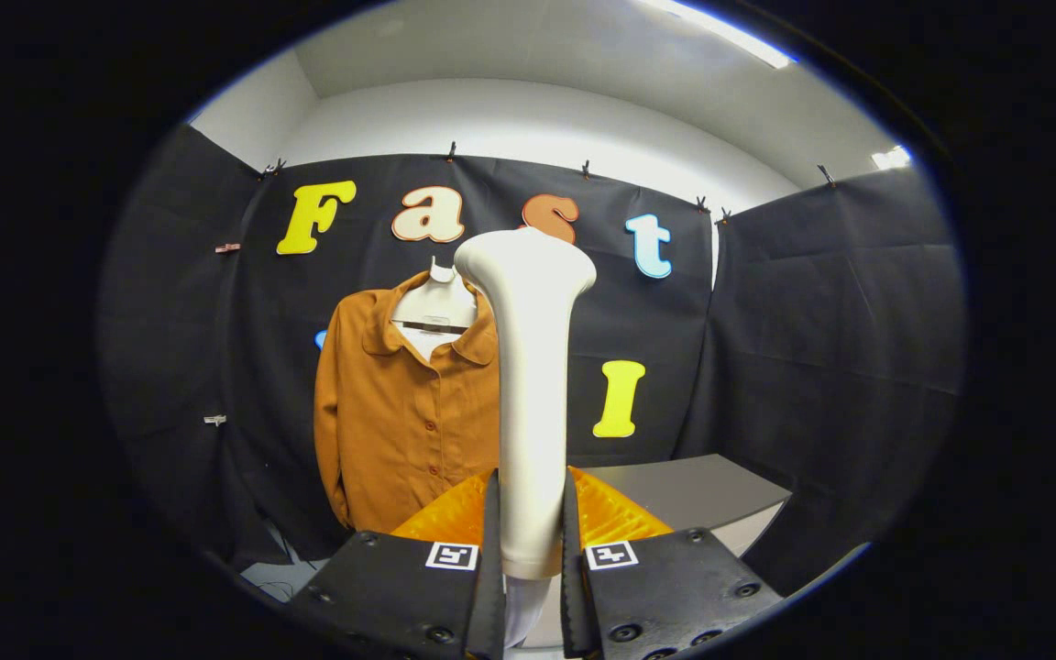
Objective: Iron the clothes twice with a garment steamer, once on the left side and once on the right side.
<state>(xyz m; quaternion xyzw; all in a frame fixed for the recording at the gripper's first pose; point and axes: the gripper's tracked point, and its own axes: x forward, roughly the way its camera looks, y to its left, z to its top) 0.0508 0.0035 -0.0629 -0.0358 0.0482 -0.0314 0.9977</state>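
Note:
A white garment steamer (530,385) stands upright between my fingers, its wide head at the top. My gripper (530,522) is shut on the steamer's handle, both fingers pressing its sides. Beyond the steamer, a brown button-up shirt (404,412) hangs on a white hanger (434,307) against the black booth wall. The steamer covers the shirt's right side. The steamer head is still short of the shirt, not touching it.
A grey table (693,490) stands just ahead of my fingers, to the right of the shirt. Black cloth walls close the booth at the back and on both sides. A pale floor shows below the shirt.

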